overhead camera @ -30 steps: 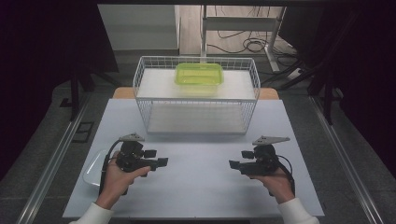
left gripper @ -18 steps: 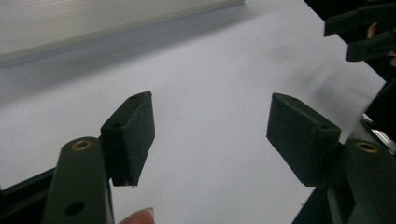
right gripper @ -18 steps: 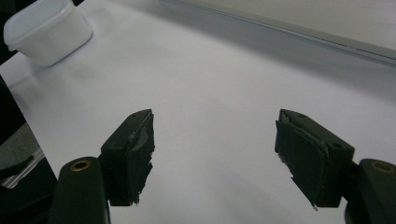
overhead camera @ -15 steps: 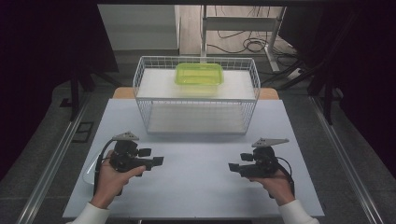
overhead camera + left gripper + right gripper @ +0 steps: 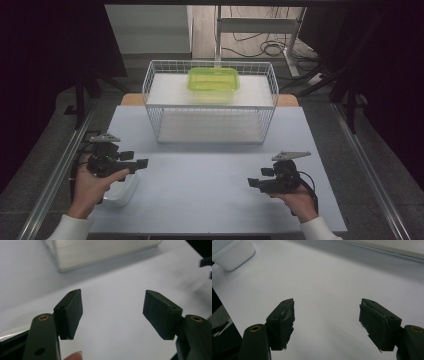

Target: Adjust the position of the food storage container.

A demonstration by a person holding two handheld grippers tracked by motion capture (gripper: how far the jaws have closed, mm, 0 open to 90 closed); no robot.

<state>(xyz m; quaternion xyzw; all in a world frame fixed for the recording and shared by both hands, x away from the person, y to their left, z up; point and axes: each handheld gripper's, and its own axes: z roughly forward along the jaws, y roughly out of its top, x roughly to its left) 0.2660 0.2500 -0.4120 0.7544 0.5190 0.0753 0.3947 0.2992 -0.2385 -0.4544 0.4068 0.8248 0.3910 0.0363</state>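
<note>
The left tool hangs over the desk's front left corner, jaws wide and empty, just above a white tub that lies at the left edge. The right tool sits near the front right corner, jaws likewise wide with nothing between. A wire basket stands at the back edge; a green tray seems to rest on or in it
</note>
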